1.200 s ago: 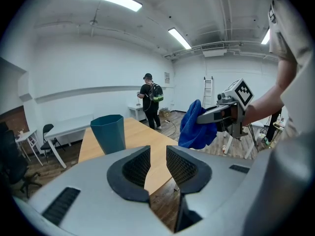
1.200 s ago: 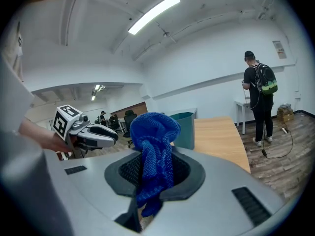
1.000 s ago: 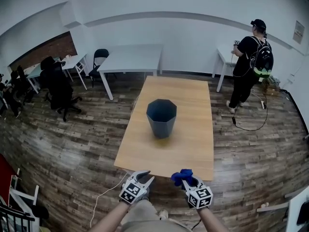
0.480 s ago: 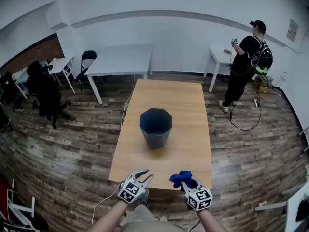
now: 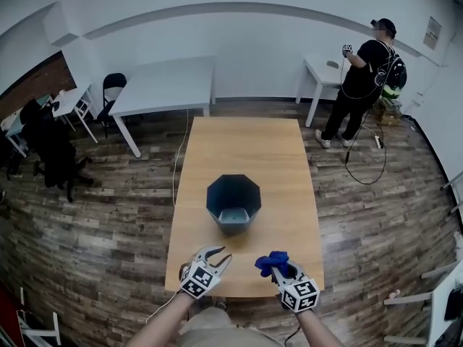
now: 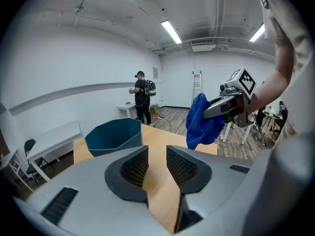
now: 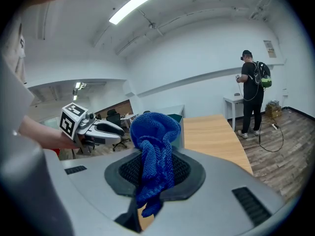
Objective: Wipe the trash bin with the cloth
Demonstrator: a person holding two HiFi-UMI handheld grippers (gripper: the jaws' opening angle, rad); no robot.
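We are pinching the soft, limp cloth (image 5: 272, 263) by its bunched middle in the right gripper (image 5: 282, 269), while the left gripper (image 5: 218, 255) is hanging spread and empty at the near edge of the desk (image 5: 246, 143), where the stiff, probably light trash bin (image 5: 233, 202) is likely needing steadying at its rim.

On the wooden table (image 5: 246, 139) stands a dark trash bin (image 5: 234, 204); nearer, the right claw (image 5: 281, 269) holds a blue cloth (image 5: 272, 262).
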